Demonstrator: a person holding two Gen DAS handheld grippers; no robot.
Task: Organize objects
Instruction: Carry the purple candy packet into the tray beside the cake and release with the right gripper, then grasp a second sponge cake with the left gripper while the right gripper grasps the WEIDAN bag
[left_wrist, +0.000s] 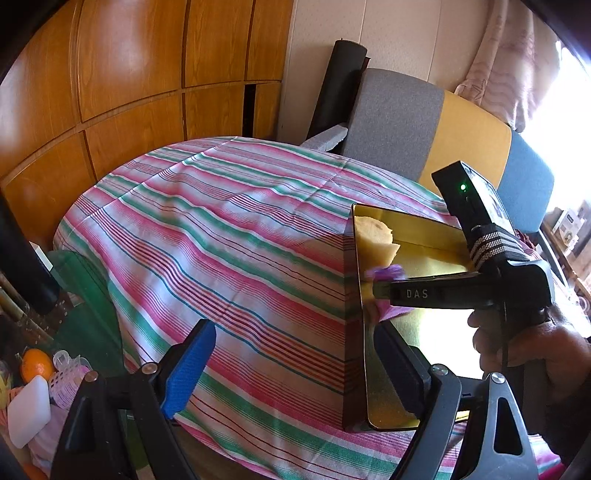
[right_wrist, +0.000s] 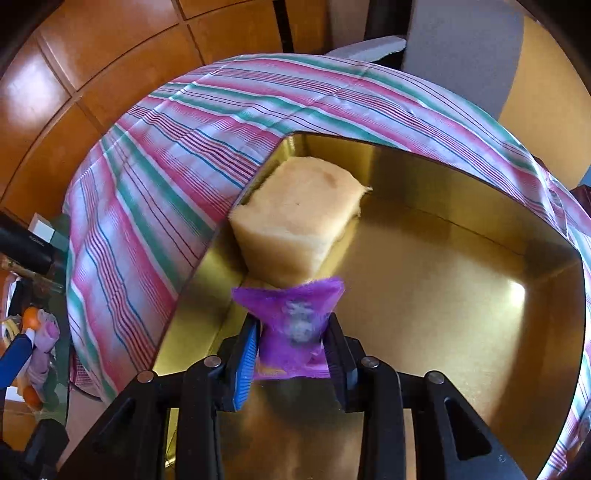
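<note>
A gold-lined tin (left_wrist: 424, 332) (right_wrist: 436, 295) lies open on the striped tablecloth (left_wrist: 221, 229). A pale yellow spongy block (left_wrist: 373, 240) (right_wrist: 299, 225) rests in its far left corner. My right gripper (right_wrist: 291, 325) (left_wrist: 378, 293) hangs over the tin, just in front of the block, shut on a purple packet (right_wrist: 295, 328) (left_wrist: 384, 275). My left gripper (left_wrist: 295, 369) is open and holds nothing. It straddles the tin's near left wall, with its blue pad (left_wrist: 192, 365) over the cloth and its dark finger (left_wrist: 399, 369) inside the tin.
A person's hand (left_wrist: 517, 350) grips the right tool's handle. Wooden cabinet doors (left_wrist: 129, 74) stand behind the table, and a grey, yellow and blue chair (left_wrist: 424, 129) to the right. Low at the left lie an orange (left_wrist: 36, 365), a white block (left_wrist: 27, 410) and a pink basket (left_wrist: 70, 376).
</note>
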